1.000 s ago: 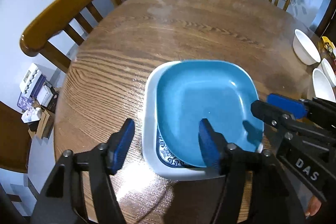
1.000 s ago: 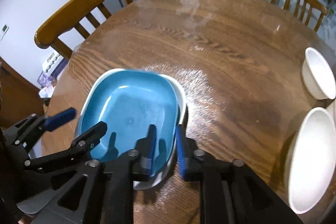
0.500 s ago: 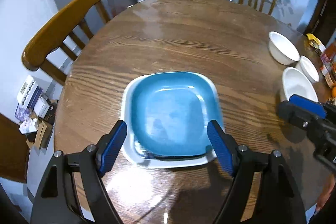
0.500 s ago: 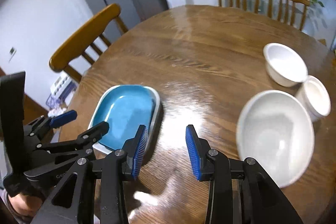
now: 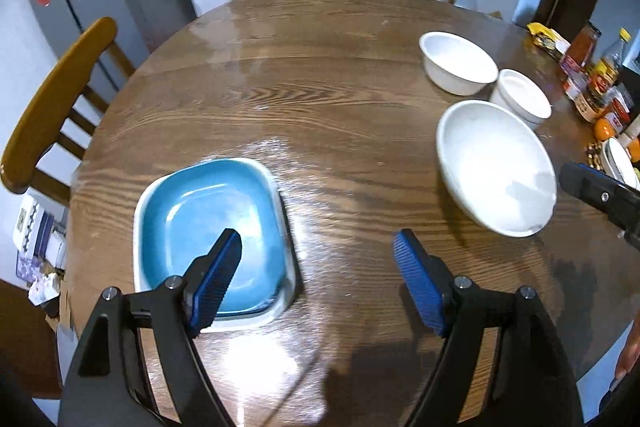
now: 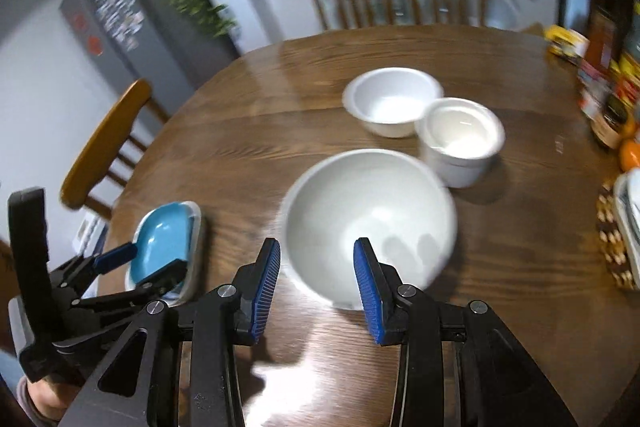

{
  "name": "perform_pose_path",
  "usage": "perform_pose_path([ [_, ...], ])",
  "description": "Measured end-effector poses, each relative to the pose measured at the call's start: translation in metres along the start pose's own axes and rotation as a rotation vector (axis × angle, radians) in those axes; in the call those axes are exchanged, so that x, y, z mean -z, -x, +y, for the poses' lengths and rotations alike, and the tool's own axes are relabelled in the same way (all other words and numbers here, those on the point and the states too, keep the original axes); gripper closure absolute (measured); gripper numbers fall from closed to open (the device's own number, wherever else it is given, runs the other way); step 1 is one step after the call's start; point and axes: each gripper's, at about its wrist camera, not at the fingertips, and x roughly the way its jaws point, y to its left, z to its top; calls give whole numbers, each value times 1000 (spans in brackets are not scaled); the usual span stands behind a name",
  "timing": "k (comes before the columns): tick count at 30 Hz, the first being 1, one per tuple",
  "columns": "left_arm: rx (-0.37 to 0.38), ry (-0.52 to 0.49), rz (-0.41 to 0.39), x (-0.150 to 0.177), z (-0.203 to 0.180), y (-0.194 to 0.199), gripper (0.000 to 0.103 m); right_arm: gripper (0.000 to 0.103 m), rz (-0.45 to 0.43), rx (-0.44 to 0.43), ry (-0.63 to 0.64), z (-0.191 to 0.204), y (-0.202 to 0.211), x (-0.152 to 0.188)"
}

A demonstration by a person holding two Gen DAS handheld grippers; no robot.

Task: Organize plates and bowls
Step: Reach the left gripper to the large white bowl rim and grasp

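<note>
**Claws Spread Over Dishes**

Left claw point(image 5: 318, 279) gaping, empty, above table point(image 5: 320, 87); blue plate point(image 5: 208, 219) nested in white dish point(image 5: 286, 301) at lower left of frame. Right claw point(image 6: 316, 281) parted, gripping nothing, straddling large white bowl point(image 6: 370, 223) mid-frame; two smaller white bowls point(image 6: 394, 101) behind.

Your left gripper point(image 5: 318, 277) fills the bottom of its own view with both jaws spread wide, the blue pads point(image 5: 218, 277) angled outward and nothing between them. In the right wrist view it appears at the lower left of the frame. Your right gripper point(image 6: 316, 283) sits at the bottom centre of its view, jaws parted, blue pads point(image 6: 366, 287) facing each other. One of its tips shows at the right edge of the left view.
</note>
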Motion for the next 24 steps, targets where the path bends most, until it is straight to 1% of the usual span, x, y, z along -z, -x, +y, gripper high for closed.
perform_pose_path([
  [4, 48, -8, -1, -9, -15, -6, 25, 64, 6, 48, -88, -33, 0, 2],
  [7, 95, -2, 12, -16, -29, -15, 25, 64, 25, 67, -130, -51, -5, 4],
  [10, 125, -2, 23, -23, -41, -26, 25, 64, 51, 76, -159, -62, -16, 8],
  [14, 125, 5, 44, -31, -55, -43, 25, 64, 85, 67, -181, -72, -30, 7],
  [19, 141, 3, 80, -35, -66, -60, 27, 64, 102, 45, -179, -75, -43, 3],
  [20, 143, -5, 89, -35, -69, -62, 28, 64, 110, 45, -180, -75, -46, 2],
  [22, 158, -12, 100, -35, -70, -66, 40, 64, 123, 34, -181, -75, -51, 1],
  [24, 170, -20, 115, -36, -69, -69, 60, 64, 137, 12, -174, -74, -55, 2],
])
